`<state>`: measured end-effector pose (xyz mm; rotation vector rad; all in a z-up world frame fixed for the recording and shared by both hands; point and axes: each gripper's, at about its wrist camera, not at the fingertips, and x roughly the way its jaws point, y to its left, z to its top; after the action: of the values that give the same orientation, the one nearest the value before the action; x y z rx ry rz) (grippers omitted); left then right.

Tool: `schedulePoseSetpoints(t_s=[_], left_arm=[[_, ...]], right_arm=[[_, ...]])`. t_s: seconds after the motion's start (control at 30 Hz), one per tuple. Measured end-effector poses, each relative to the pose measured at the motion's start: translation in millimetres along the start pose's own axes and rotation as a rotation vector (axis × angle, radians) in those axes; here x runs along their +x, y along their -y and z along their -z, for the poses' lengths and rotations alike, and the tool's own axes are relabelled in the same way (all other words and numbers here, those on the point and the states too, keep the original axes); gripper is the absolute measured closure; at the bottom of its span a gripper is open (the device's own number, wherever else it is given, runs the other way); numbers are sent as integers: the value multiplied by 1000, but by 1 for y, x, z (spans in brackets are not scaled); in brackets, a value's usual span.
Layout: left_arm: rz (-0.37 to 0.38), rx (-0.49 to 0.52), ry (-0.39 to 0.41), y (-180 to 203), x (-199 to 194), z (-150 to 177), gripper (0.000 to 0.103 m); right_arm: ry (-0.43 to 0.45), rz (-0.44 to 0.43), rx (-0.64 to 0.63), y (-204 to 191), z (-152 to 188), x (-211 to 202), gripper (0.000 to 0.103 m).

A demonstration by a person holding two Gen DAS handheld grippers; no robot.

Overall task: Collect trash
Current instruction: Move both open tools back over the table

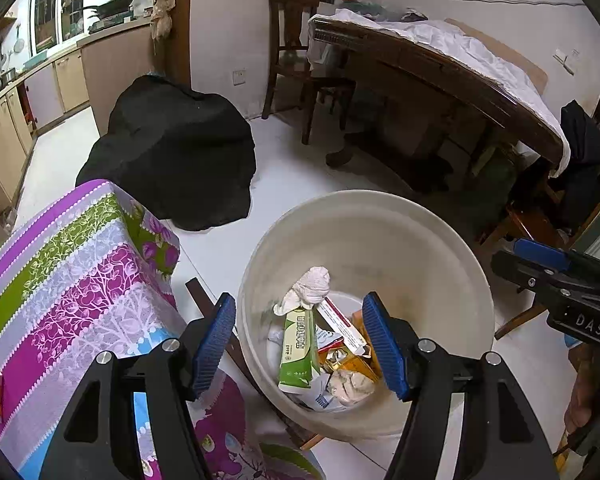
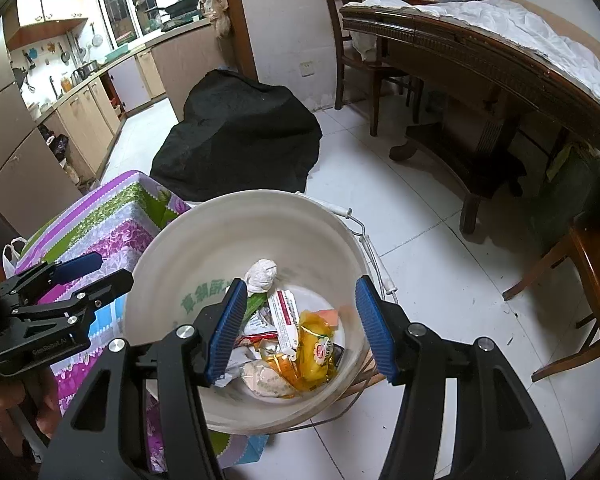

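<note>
Left wrist view: left hand-held gripper [image 1: 302, 344] spread wide with nothing between the blue pads, hovering above a white bucket [image 1: 440, 240] on the tiled floor [image 1: 292, 168]. Inside, piled trash: a green carton [image 1: 298, 352] leaning upright, a crumpled white tissue [image 1: 314, 286] at its top, a red-and-white box [image 1: 342, 326]. Floral-cloth tabletop [image 1: 72, 272] just beside the bucket; black bag [image 1: 176, 148] beyond.

Right wrist view: right hand-held gripper [image 2: 302, 326] likewise released and empty, over the same bucket [image 2: 160, 264]. Yellow wrapper [image 2: 318, 350] lying among the trash, white tissue [image 2: 262, 274] near the rear wall. Left hand-held gripper [image 2: 88, 270] visible at the left edge, over the floral cloth.
</note>
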<state>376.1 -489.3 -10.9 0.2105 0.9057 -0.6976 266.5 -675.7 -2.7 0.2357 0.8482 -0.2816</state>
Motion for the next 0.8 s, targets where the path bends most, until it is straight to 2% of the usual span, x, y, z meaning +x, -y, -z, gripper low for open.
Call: schedulePoseSetpoints(t_s=[0.17, 0.33, 0.47, 0.6, 0.8], left_arm=[[-11, 18, 15, 2, -10, 8, 34], [-5, 10, 44, -9, -30, 30, 33], [-14, 16, 68, -26, -53, 59, 33], [-27, -35, 107, -69, -88, 94, 33], [-86, -151, 133, -147, -130, 147, 33]], right_arm=[[46, -10, -14, -9, 9, -13, 41], [157, -49, -49, -32, 28, -42, 34], [253, -125, -70, -54, 52, -66, 29], [312, -191, -124, -86, 85, -81, 24], [307, -299, -146, -132, 130, -76, 22]])
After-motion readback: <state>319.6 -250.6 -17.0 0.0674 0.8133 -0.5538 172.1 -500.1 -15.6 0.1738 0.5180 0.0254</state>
